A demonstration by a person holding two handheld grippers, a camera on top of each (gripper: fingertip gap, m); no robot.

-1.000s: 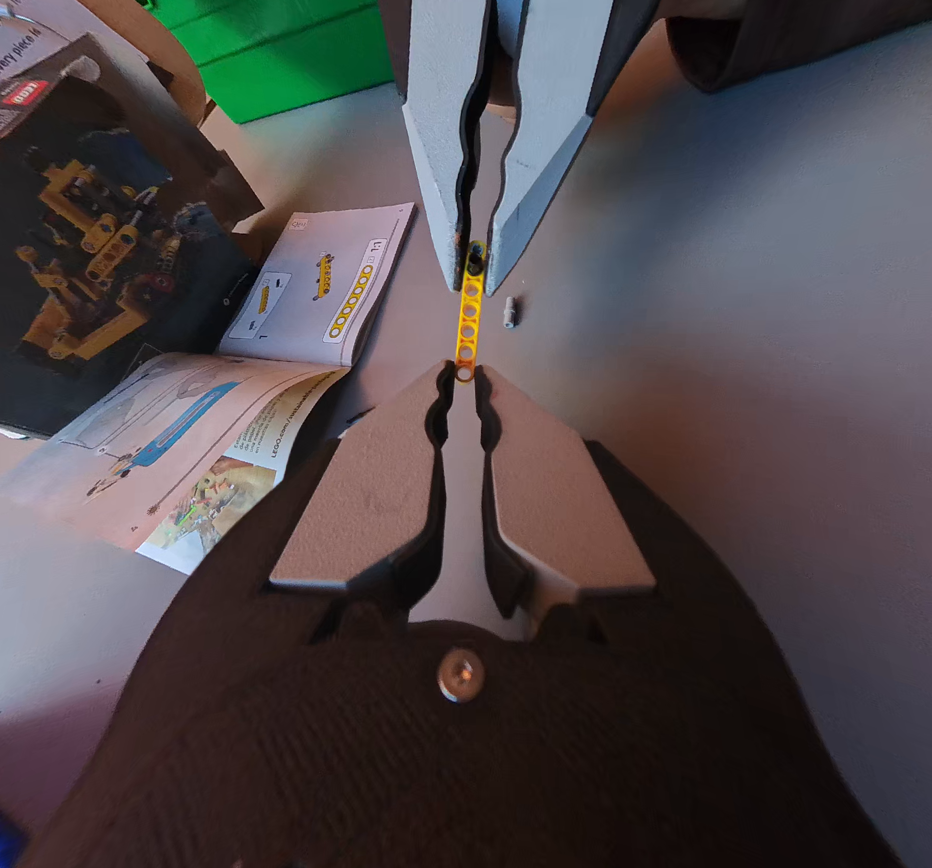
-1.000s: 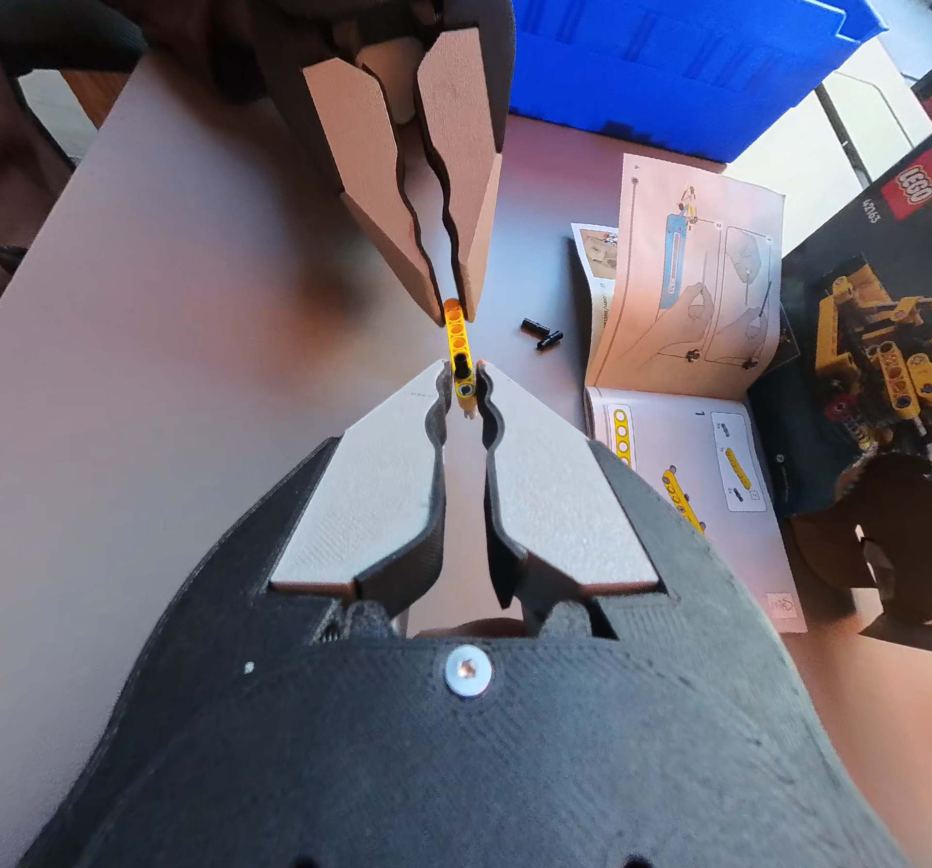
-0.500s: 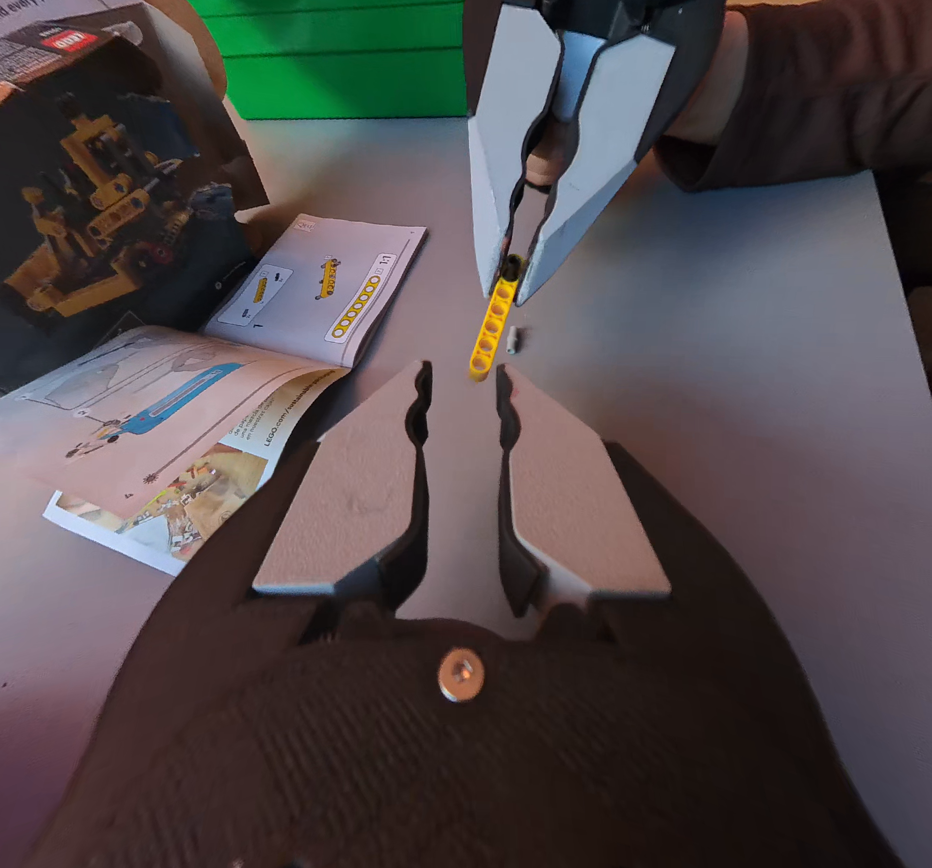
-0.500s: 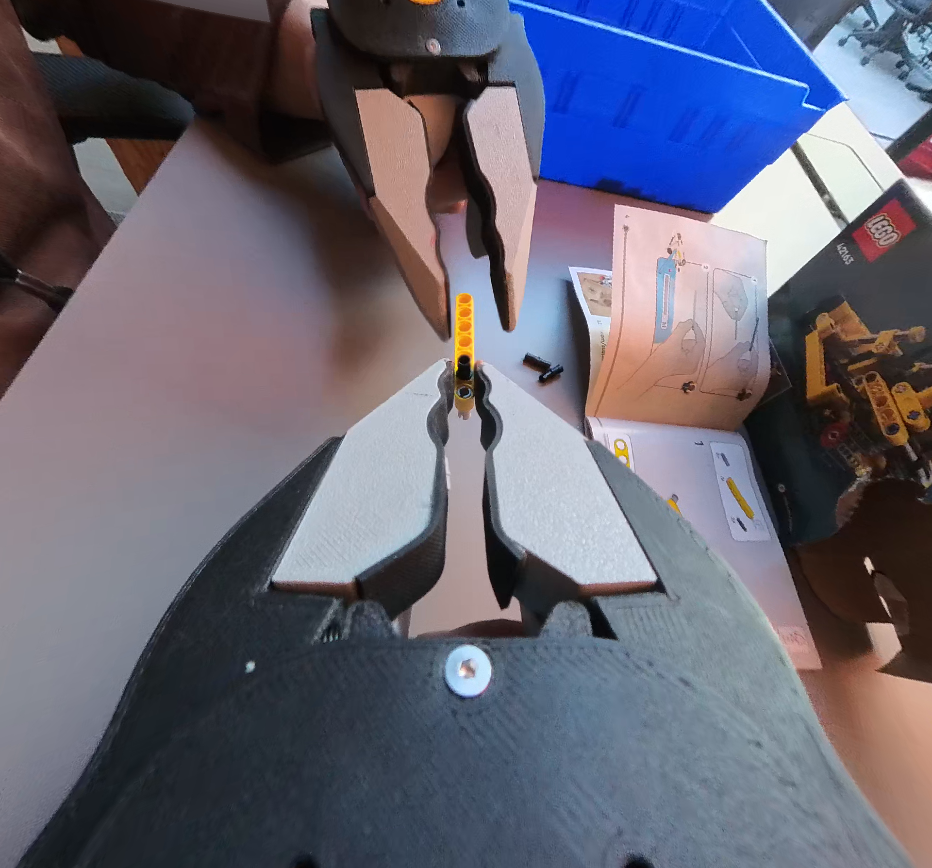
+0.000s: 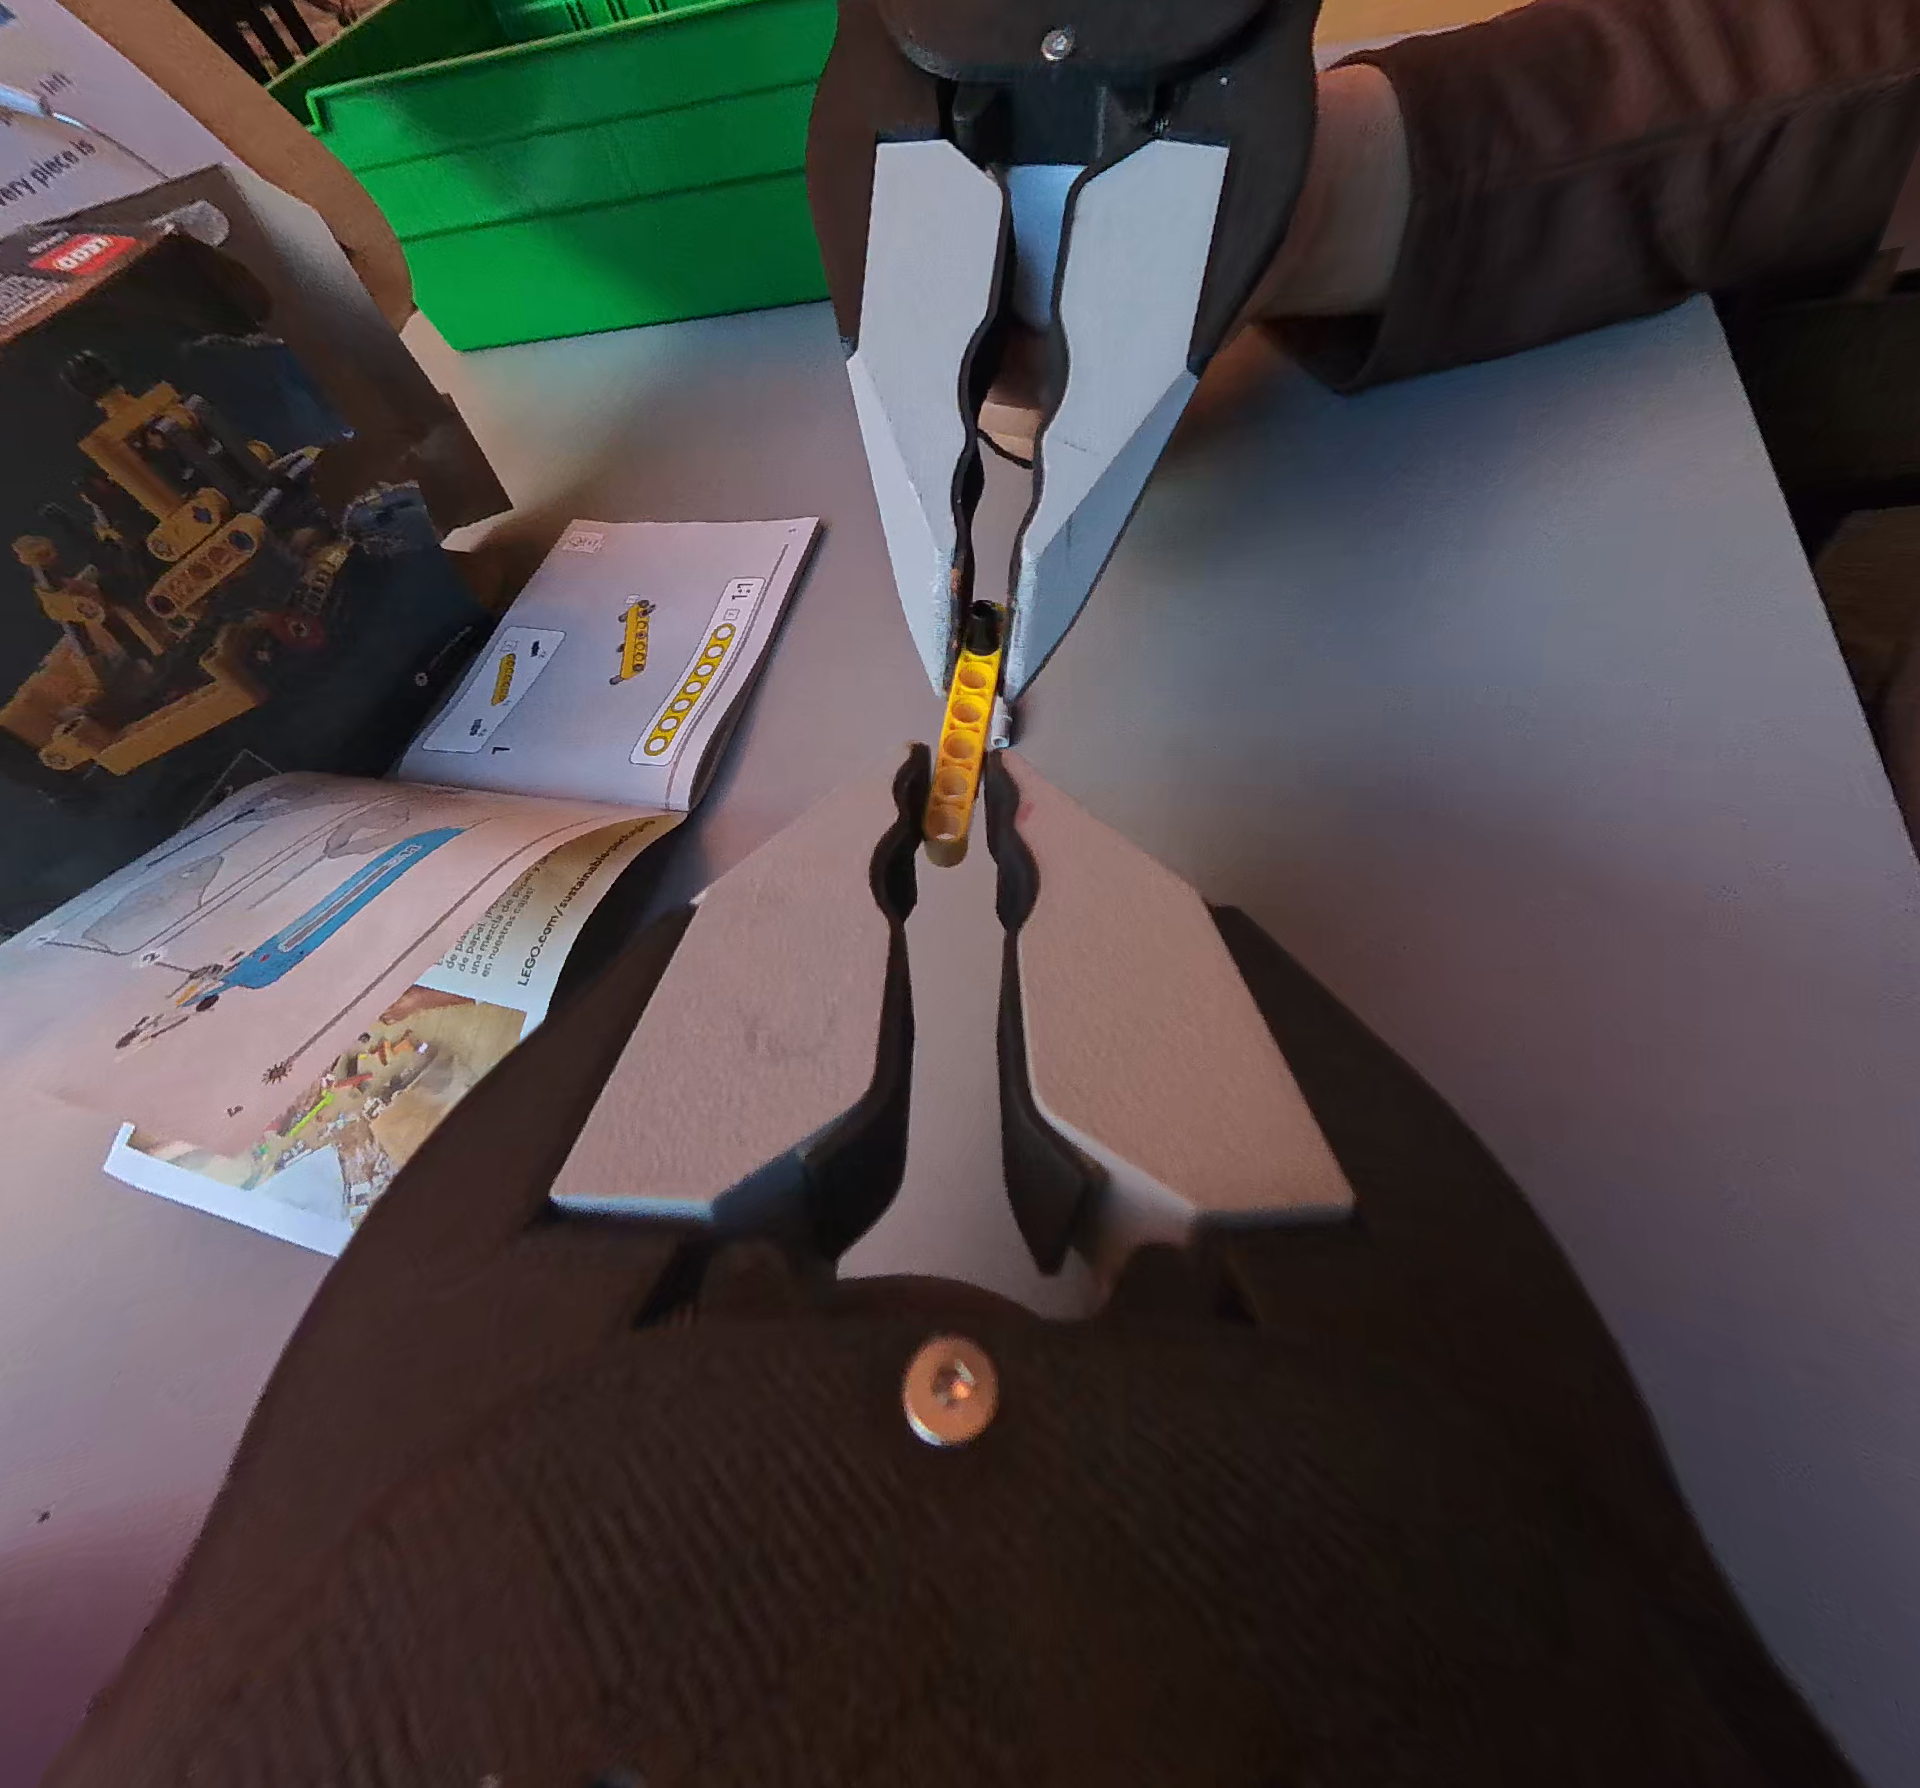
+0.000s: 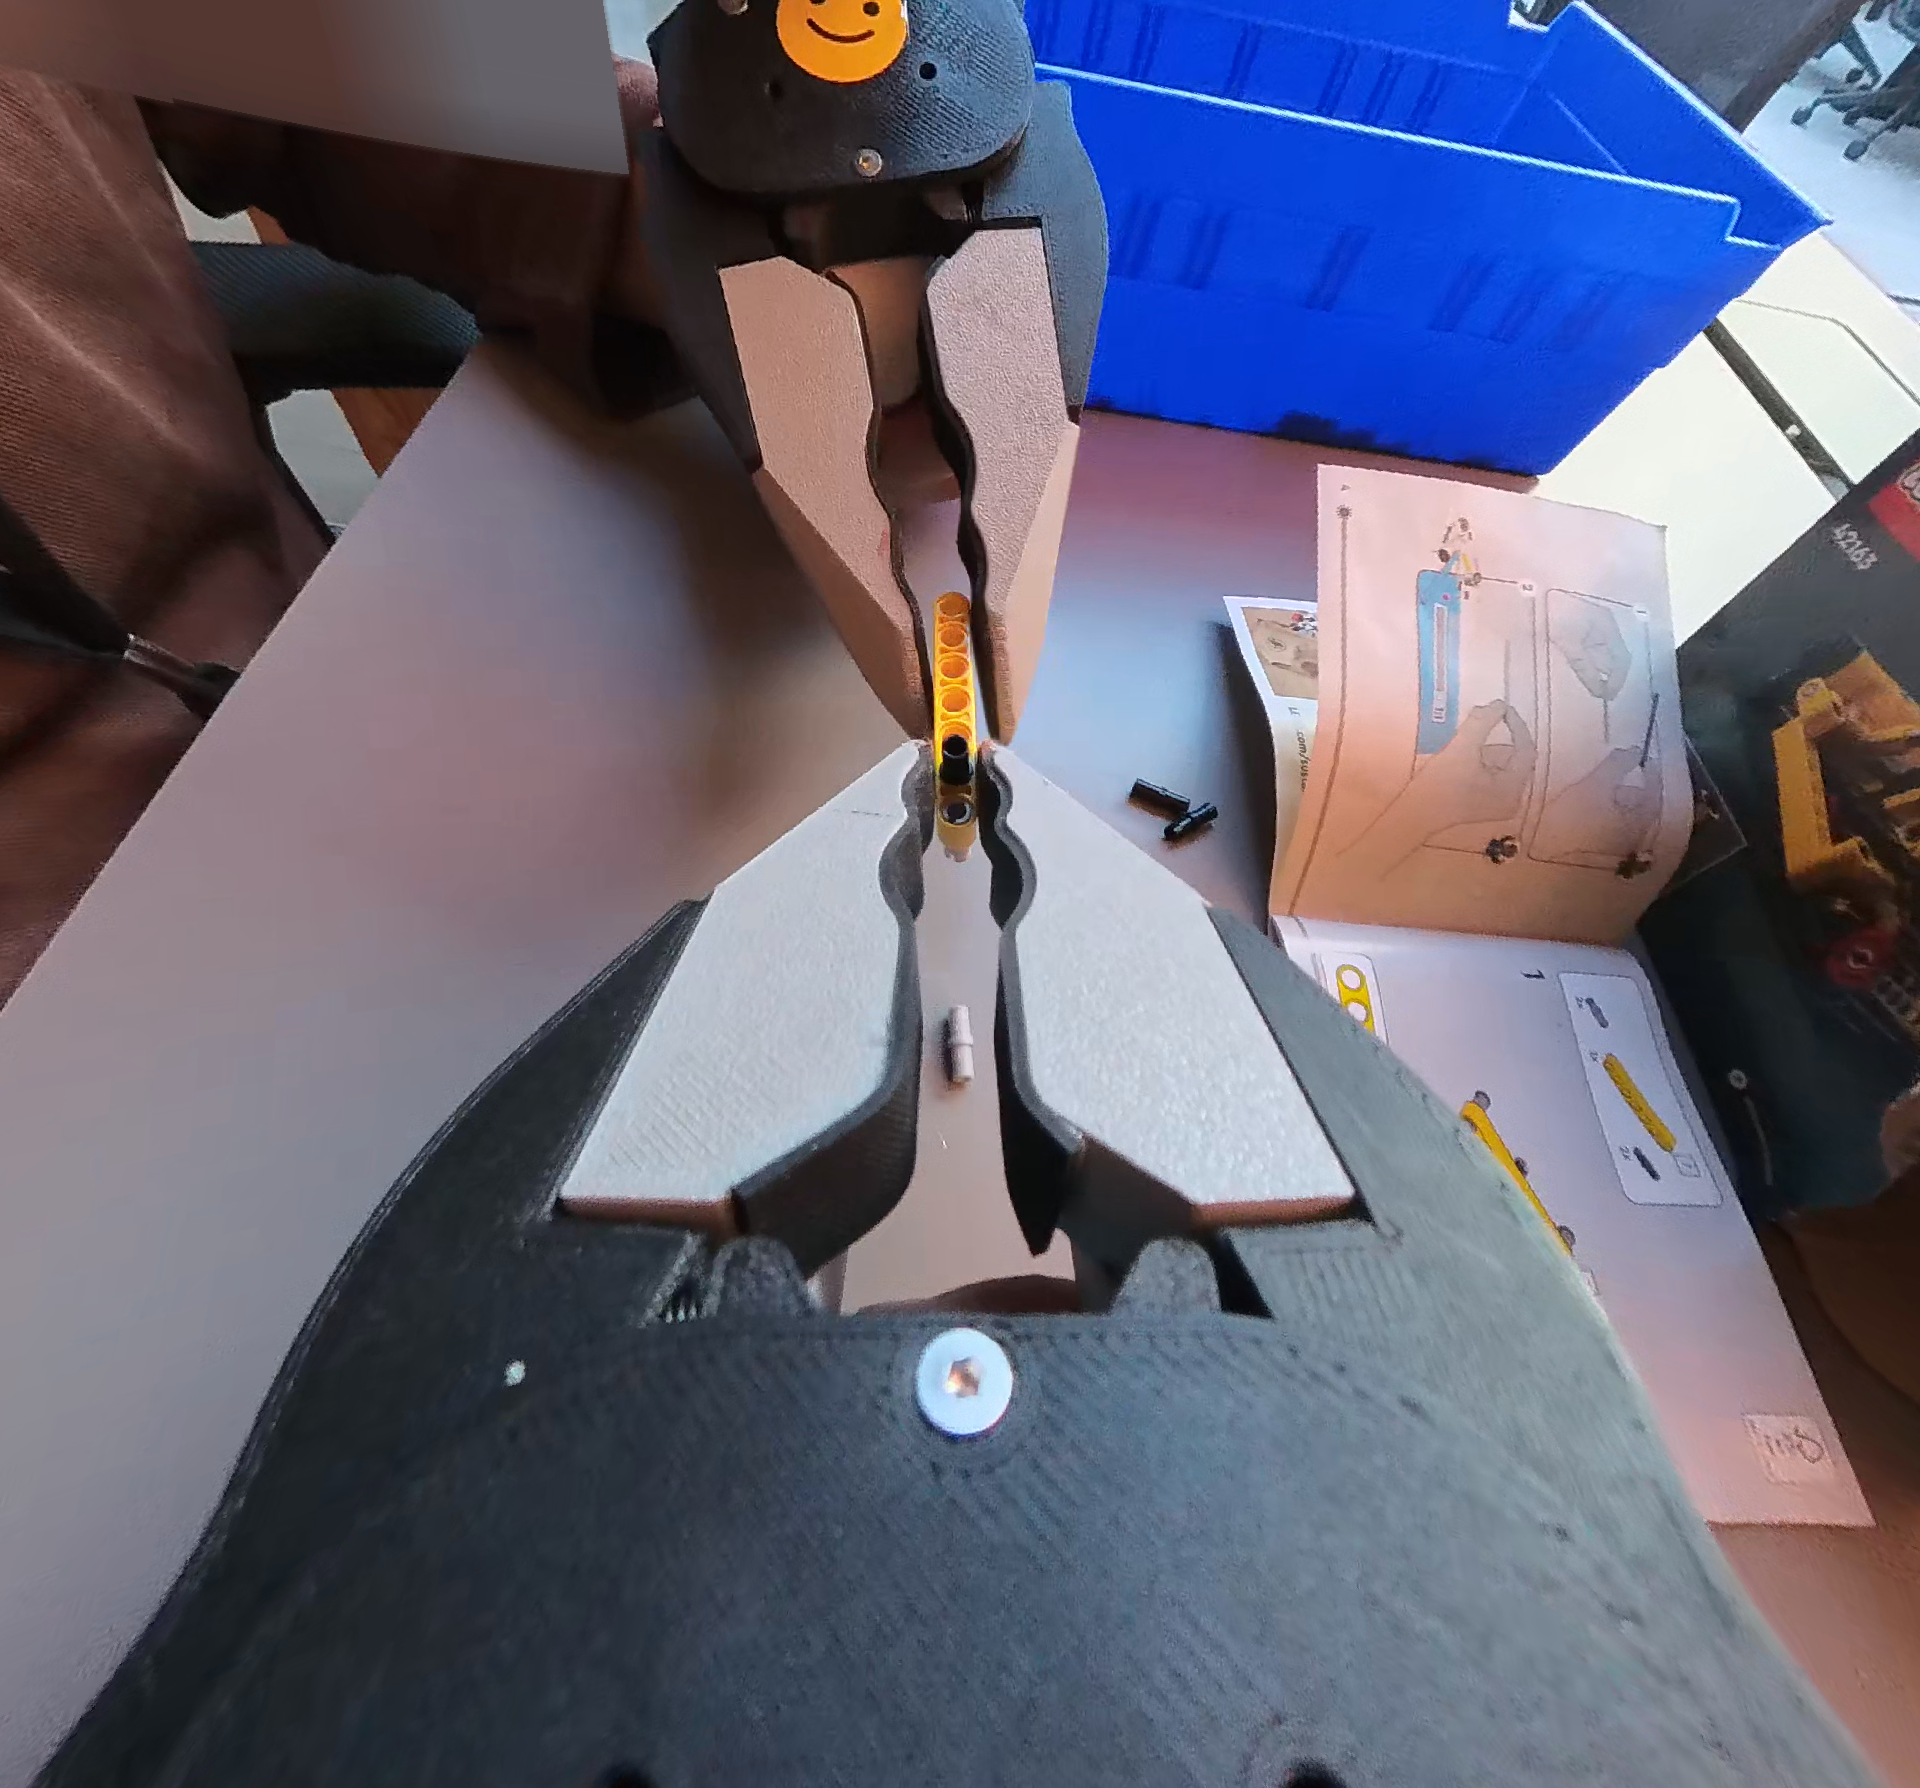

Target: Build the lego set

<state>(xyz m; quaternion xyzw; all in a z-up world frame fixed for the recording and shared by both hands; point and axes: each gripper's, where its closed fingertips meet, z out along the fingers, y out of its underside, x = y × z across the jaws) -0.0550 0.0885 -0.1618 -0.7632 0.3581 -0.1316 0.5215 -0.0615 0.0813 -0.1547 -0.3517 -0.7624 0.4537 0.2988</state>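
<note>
Right gripper point(image 6: 951, 782): clamped on yellow beam point(image 5: 961, 741) with black pin point(image 6: 953, 759). Left gripper point(image 5: 951, 782): parted, straddling the beam's free end. Right wrist view alone shows a grey pin point(image 6: 957, 1042) on the tabletop point(image 6: 468, 699) beneath the right gripper.

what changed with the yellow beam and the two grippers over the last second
The left gripper let go of the yellow beam and backed off, then came forward again; its open fingers now flank the beam's free end. The right gripper stayed shut on the other end. The grey pin and black pins stayed put.

yellow holed beam point(image 5: 961, 746) held aloft; black pin point(image 6: 954, 759) in one end
</note>
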